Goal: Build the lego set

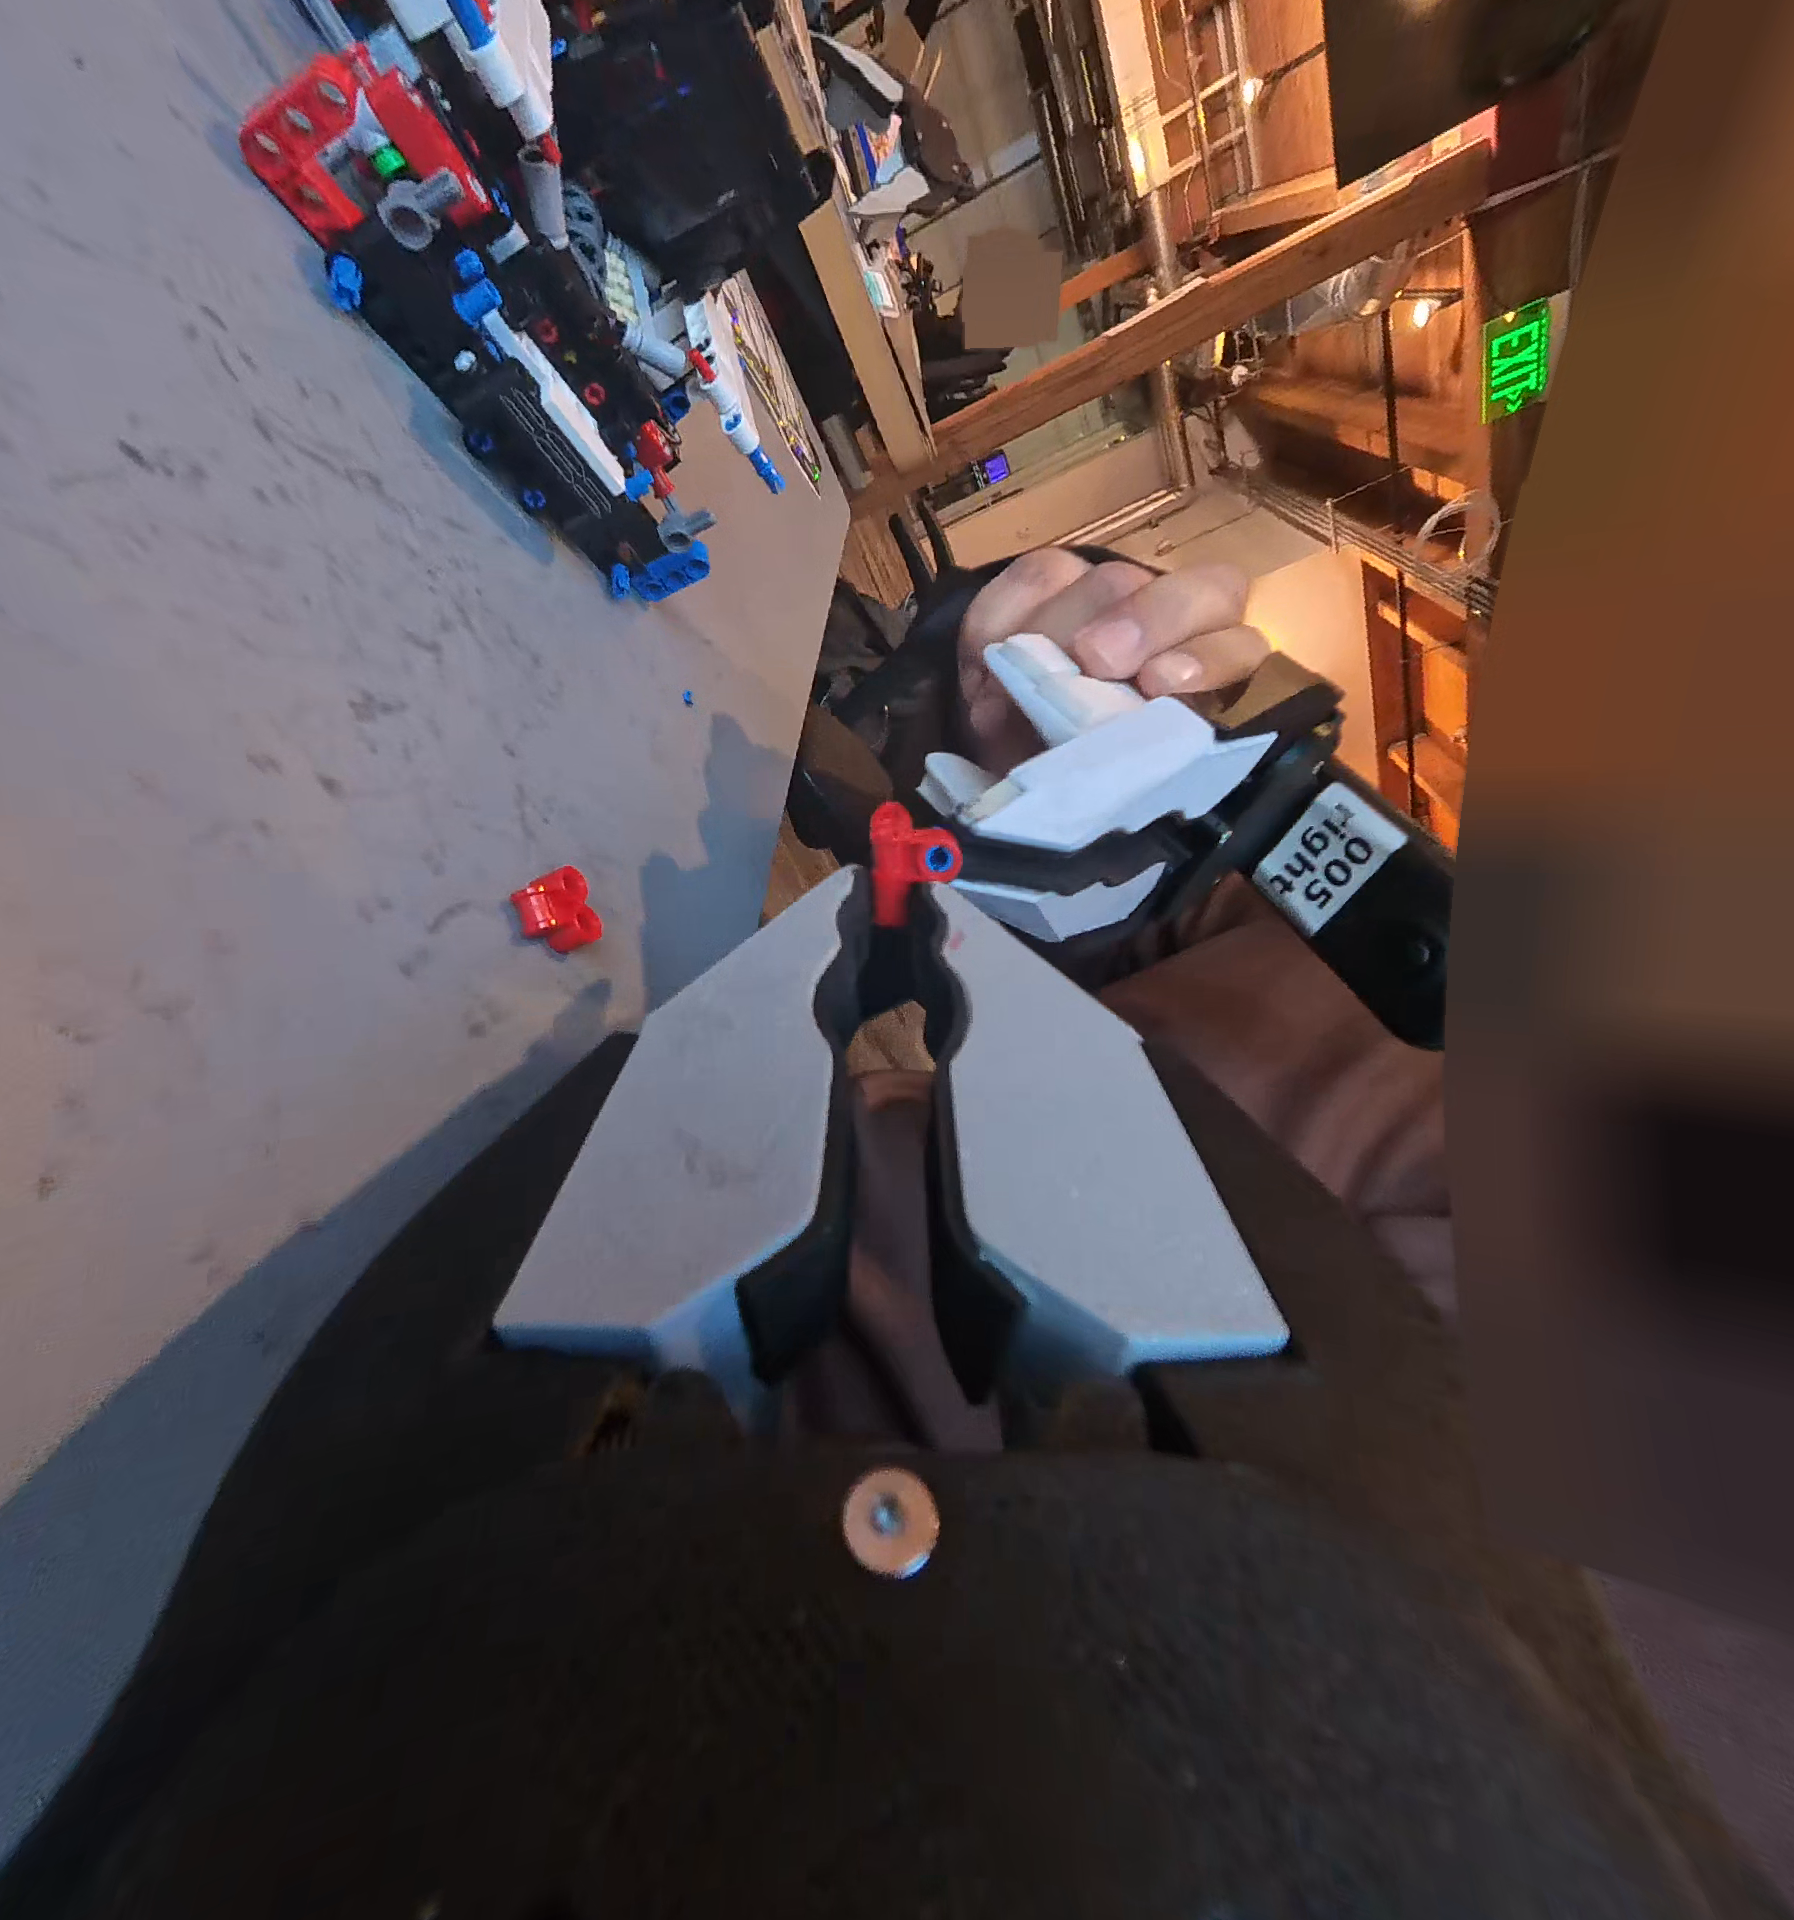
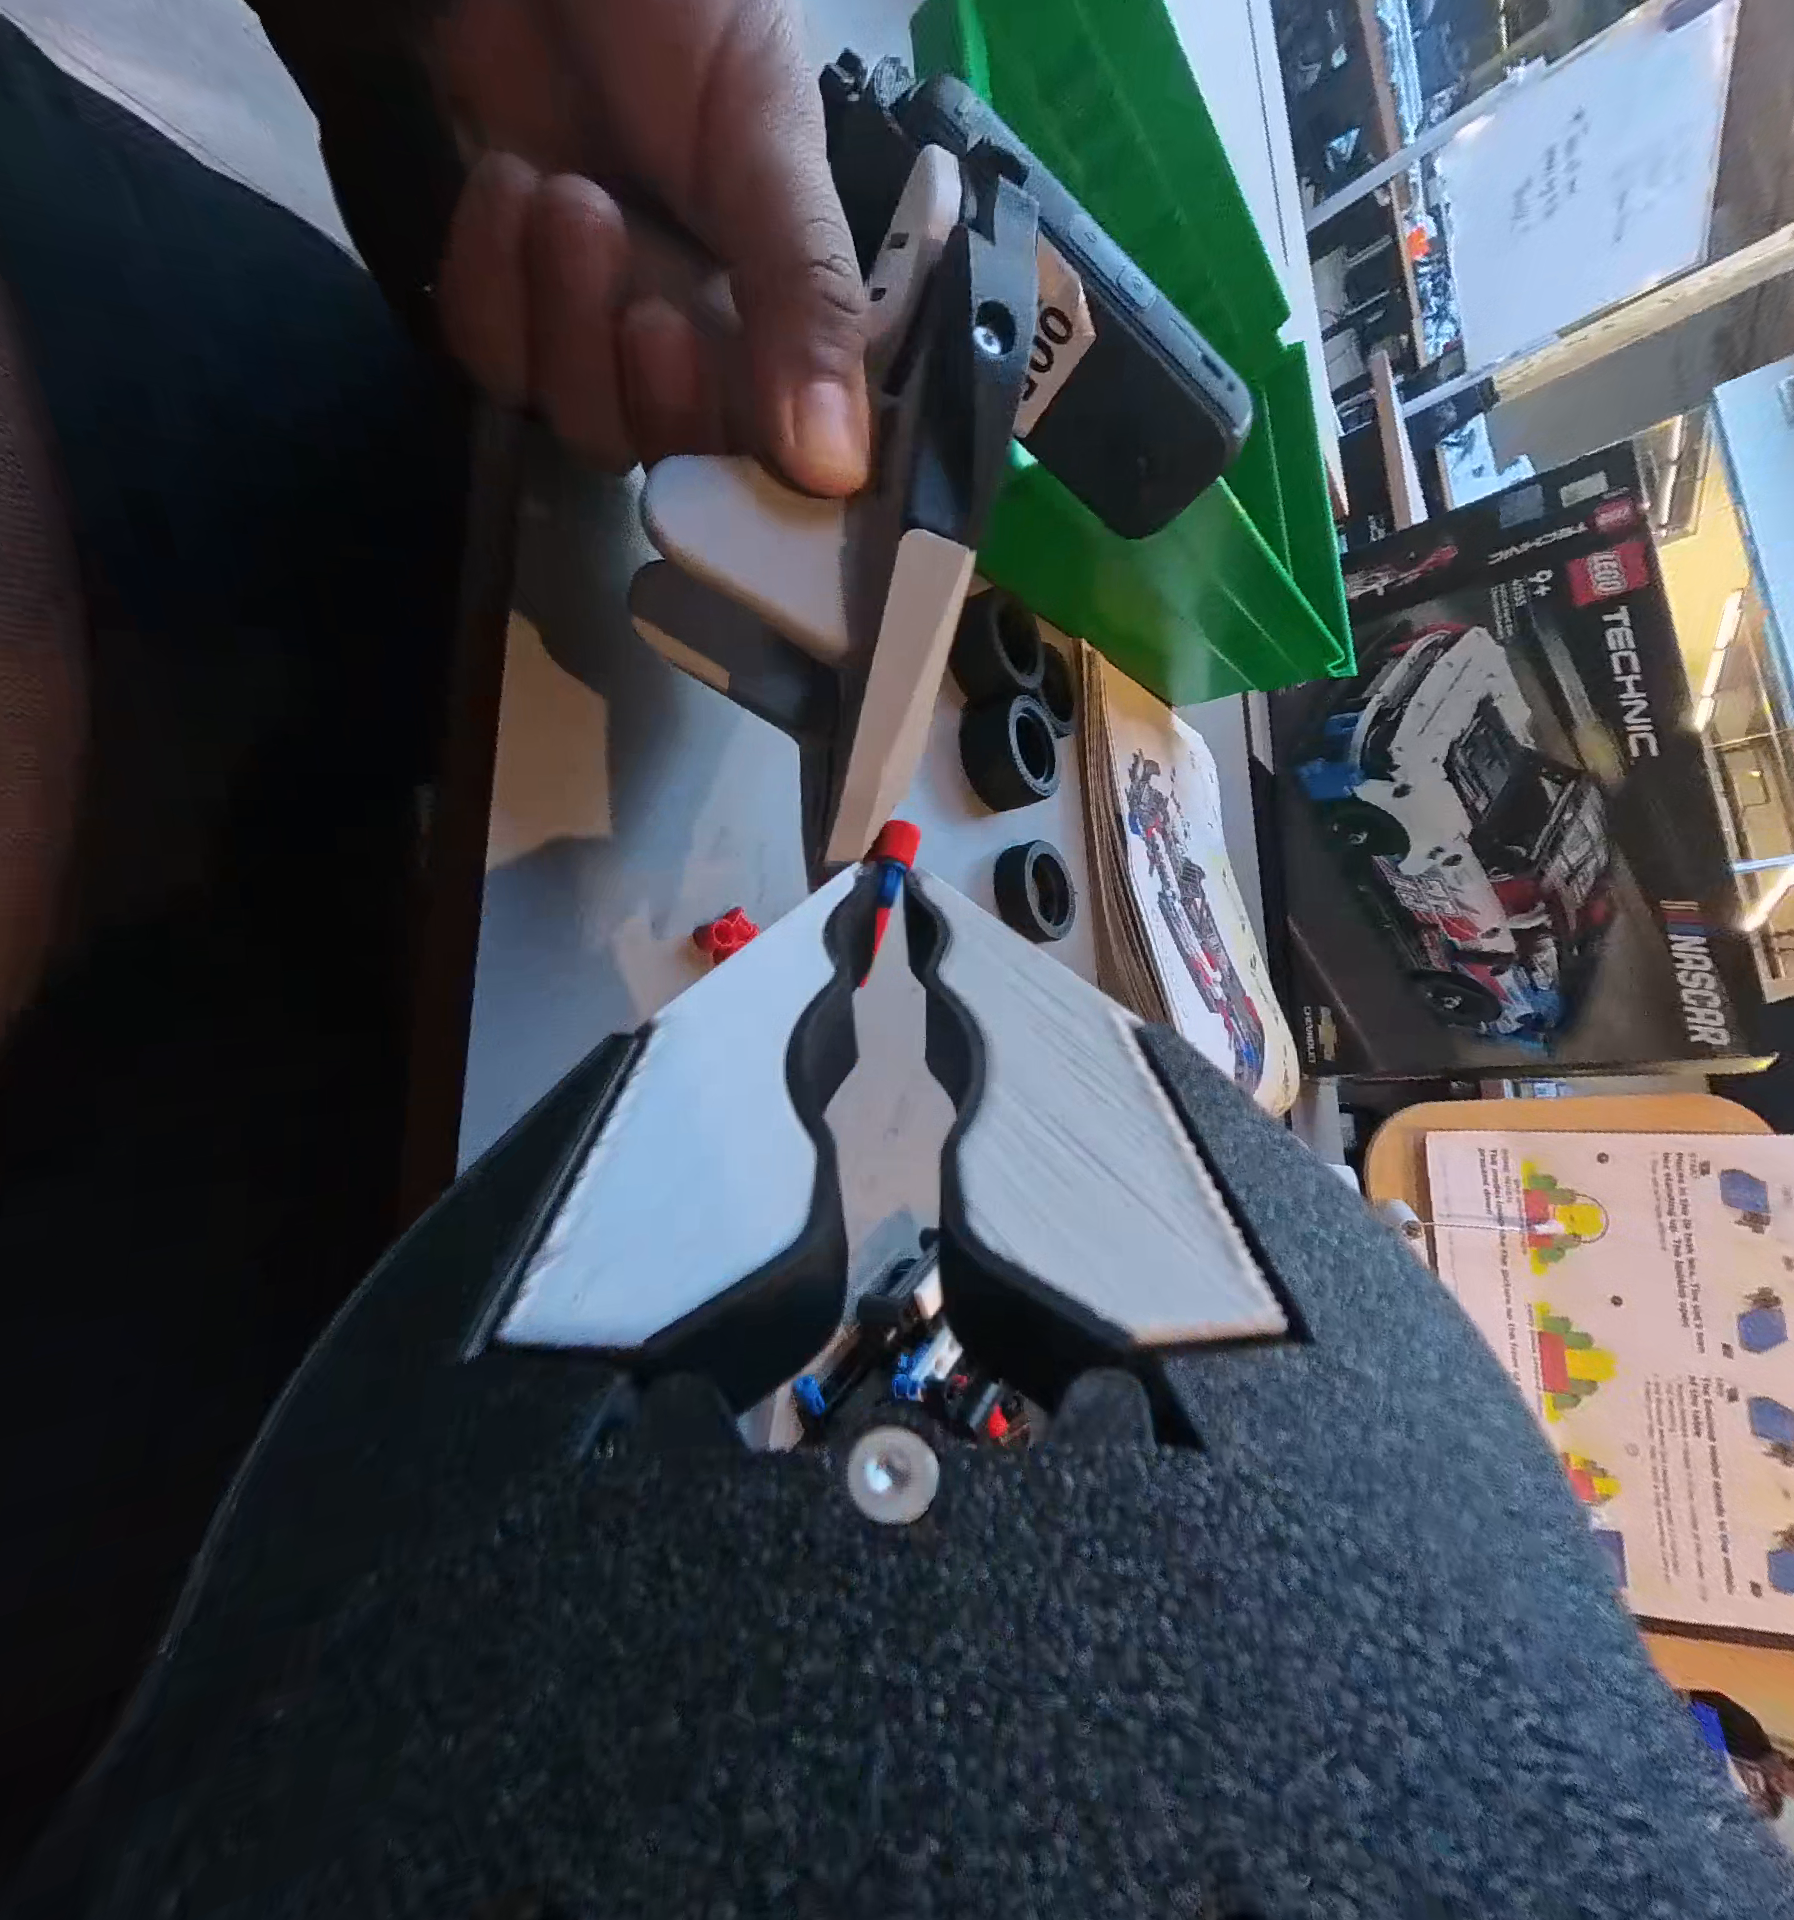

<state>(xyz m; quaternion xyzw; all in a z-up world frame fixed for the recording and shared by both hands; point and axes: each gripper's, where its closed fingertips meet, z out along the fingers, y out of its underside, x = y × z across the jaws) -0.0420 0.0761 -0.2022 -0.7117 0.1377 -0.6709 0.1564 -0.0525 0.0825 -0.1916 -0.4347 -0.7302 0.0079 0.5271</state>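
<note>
My left gripper point(image 1: 893, 914) is shut on a small red connector point(image 1: 891, 862) and holds it in the air past the table edge. A blue pin point(image 1: 940, 858) sits in the connector's side hole. My right gripper point(image 2: 888, 883) is shut on that thin blue pin point(image 2: 887, 885) and meets the red connector point(image 2: 898, 840) tip to tip. In the left wrist view the right gripper point(image 1: 966, 868) comes in from the right, held by a hand. In the right wrist view the left gripper point(image 2: 851, 836) comes down from above. The partly built black, red and white model point(image 1: 519, 332) stands far back on the table.
A loose red piece point(image 1: 557, 907) lies on the grey table point(image 1: 197, 727) near its edge. Black tyres point(image 2: 1018, 748), an instruction booklet point(image 2: 1184, 894), the set's box point(image 2: 1495, 790) and a green bin point(image 2: 1132, 312) lie beyond the grippers. My left and right fingertips are right by each other. My left gripper's tips are some 6 centimetres from the loose red piece point(image 1: 557, 907). Seen from the right wrist view point(image 2: 735, 927) as well.
</note>
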